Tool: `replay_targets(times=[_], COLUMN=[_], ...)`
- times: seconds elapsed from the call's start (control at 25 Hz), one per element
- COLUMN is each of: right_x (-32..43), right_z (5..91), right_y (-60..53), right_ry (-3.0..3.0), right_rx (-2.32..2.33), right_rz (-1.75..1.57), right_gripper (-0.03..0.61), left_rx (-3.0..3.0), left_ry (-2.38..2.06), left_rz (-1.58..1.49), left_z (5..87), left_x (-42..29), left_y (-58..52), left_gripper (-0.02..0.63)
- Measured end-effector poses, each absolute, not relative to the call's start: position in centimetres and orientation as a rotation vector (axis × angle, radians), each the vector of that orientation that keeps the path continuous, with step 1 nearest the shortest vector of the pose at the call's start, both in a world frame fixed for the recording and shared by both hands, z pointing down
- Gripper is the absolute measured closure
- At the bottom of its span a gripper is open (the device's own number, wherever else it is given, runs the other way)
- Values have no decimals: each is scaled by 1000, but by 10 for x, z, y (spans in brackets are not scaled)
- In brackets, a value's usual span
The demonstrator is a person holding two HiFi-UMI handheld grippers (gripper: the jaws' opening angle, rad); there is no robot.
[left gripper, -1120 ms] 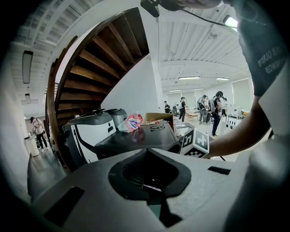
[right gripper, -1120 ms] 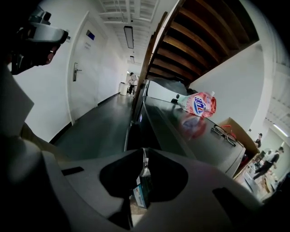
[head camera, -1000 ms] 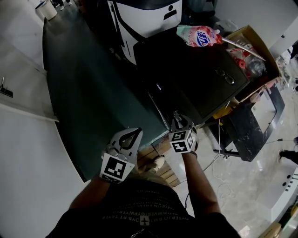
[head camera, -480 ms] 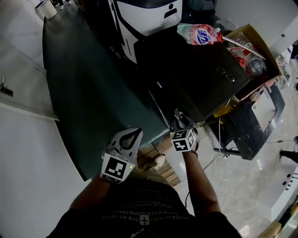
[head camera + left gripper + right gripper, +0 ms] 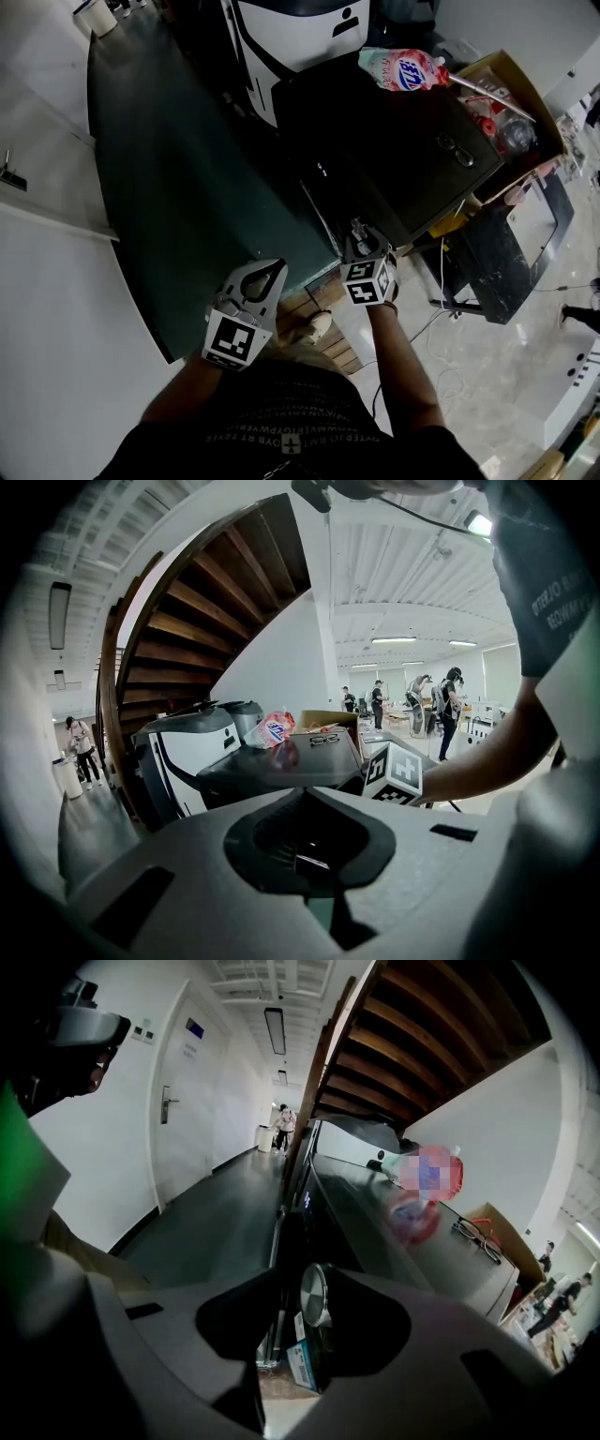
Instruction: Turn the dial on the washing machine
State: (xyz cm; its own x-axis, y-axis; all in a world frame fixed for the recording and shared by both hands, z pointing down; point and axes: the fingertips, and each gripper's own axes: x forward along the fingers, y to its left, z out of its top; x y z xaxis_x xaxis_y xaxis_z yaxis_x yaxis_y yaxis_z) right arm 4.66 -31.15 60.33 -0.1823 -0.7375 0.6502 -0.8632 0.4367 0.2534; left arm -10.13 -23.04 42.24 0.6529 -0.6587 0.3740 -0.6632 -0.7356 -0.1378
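Note:
The black washing machine (image 5: 394,141) stands ahead of me, top towards the camera. Its round silver dial (image 5: 314,1295) is on the front panel, seen edge-on in the right gripper view. My right gripper (image 5: 357,234) is at the machine's near front corner, and its jaws stand open around the dial (image 5: 309,1307). The dial lies close to the right jaw with a wide gap on its left. My left gripper (image 5: 272,266) hangs off to the left over the dark floor. It is shut with nothing in it, the tips meeting (image 5: 305,795).
A pink detergent pouch (image 5: 403,70) and a pair of glasses (image 5: 454,153) lie on the machine's top. A cardboard box (image 5: 511,103) of items stands to its right and a white-and-black appliance (image 5: 291,37) behind it. A wooden staircase (image 5: 216,602) rises overhead. People stand far off.

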Motion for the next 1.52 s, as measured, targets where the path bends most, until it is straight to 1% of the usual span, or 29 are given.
replay_targets(times=[0.6, 1.0, 1.52], right_x=[59, 48, 51], right_z=[621, 603, 611], right_y=[-303, -317, -312], right_ry=[-1914, -1949, -1903], right_rx=[1339, 1320, 1317], right_rz=[279, 245, 264], right_gripper=[451, 449, 450], left_rx=[2804, 2835, 2827], left_ry=[-1158, -1146, -1195], left_rz=[635, 604, 583], left_z=[419, 412, 398], left_x=[-104, -97, -106], left_y=[-228, -231, -241], left_gripper=[611, 611, 611])
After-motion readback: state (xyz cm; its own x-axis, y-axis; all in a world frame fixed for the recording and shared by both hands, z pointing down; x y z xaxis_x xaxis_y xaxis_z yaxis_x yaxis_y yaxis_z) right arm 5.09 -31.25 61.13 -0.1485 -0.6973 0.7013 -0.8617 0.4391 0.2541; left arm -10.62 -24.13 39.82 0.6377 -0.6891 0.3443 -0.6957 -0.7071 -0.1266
